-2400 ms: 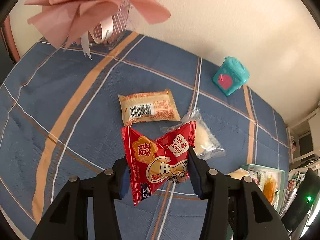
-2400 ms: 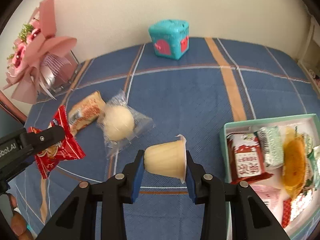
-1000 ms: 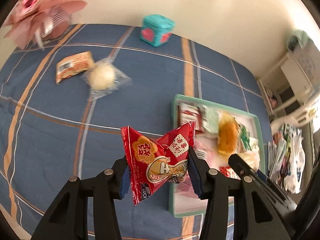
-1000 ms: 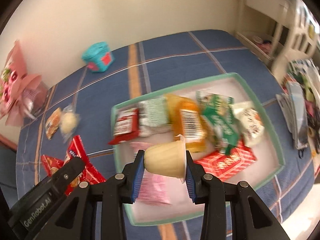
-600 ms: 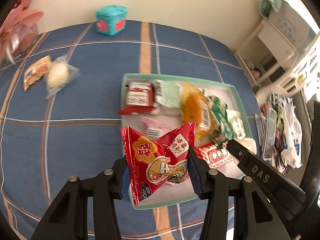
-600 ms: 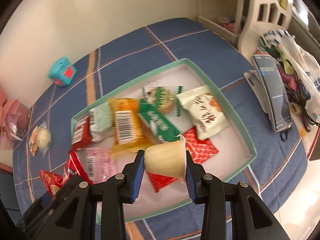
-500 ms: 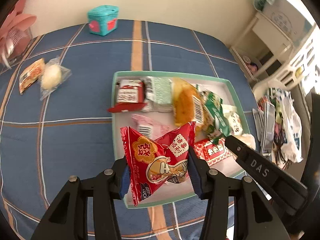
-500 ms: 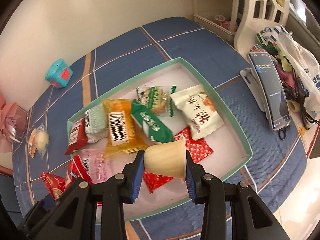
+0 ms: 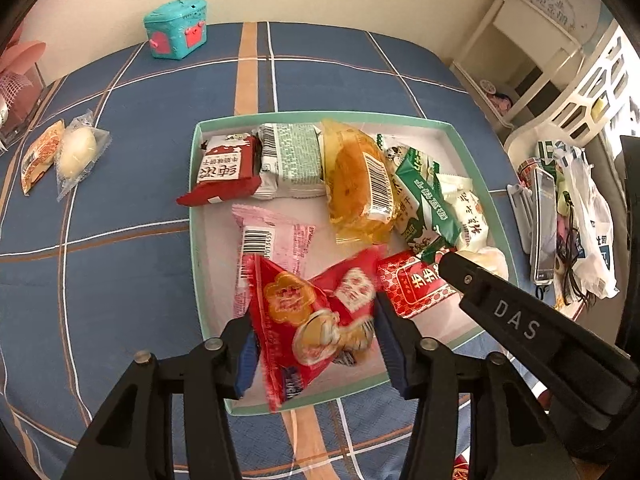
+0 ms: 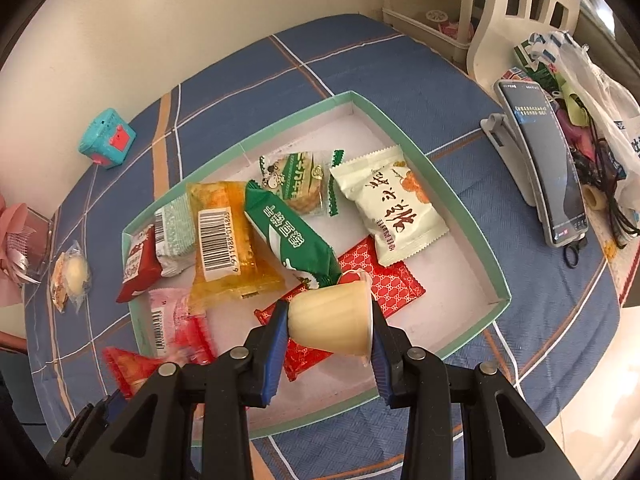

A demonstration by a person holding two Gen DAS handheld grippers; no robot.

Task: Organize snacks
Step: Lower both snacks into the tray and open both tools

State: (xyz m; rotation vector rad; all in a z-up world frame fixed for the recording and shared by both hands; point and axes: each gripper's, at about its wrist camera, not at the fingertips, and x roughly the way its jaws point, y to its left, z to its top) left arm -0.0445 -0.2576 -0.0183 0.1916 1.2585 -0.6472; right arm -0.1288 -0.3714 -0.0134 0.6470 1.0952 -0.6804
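Here, the red packet (image 9: 316, 320) is being released by the opening left gripper (image 9: 312, 344) above the tray (image 9: 195, 208) edge and could be tipped outside, while a pudding cup (image 10: 332, 320) is pinched by the right gripper (image 10: 330, 334).

Teal toy box (image 9: 176, 28), phone (image 10: 548, 164), perhaps flowers (image 9: 18, 64)

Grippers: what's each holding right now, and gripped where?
Left gripper: red snack bag between its jaws by the lower sides, jaws opening, bag blurred. Right gripper: cream pudding cup lying sideways, clamped base to lid. Both over the green tray.
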